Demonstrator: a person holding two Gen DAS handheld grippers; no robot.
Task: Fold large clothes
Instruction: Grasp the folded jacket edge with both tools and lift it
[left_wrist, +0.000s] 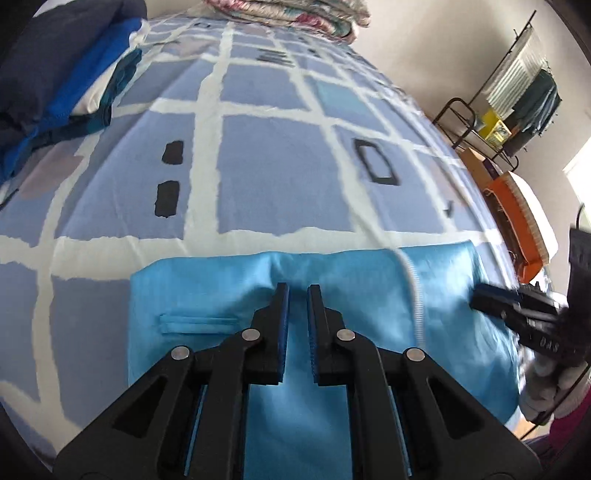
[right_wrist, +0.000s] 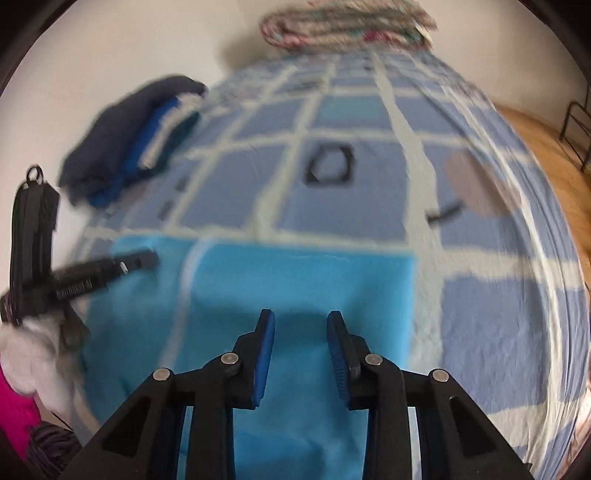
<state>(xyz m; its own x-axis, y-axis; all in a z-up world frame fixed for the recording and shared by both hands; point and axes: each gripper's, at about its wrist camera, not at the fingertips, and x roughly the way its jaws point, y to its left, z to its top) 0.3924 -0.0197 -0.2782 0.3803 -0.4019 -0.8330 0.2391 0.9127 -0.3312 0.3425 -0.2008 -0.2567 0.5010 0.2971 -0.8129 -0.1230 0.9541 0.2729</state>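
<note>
my two tongs, the left gripper (left_wrist: 298, 290) and right gripper (right_wrist: 301, 317), are matte black plastic with ribbed blue pads (right_wrist: 264, 362) and round silver pivot pins (left_wrist: 251, 335), and i wear white gloves (right_wrist: 22, 369) and magenta sleeves (right_wrist: 11, 406).

Both views are lit by soft, even daylight. In the left wrist view a blown-out window (left_wrist: 578, 173) is seen at the right edge, and the bedspread (left_wrist: 258, 166) is rendered fairly sharp, while the right gripper (left_wrist: 491, 301) is smeared. The right wrist view is blurred by motion throughout; the bedspread grid and folded clothes (right_wrist: 129, 140) are softened. Strong fisheye bending is seen in both, with dark vignetted corners. Only faint shadows are cast.
</note>
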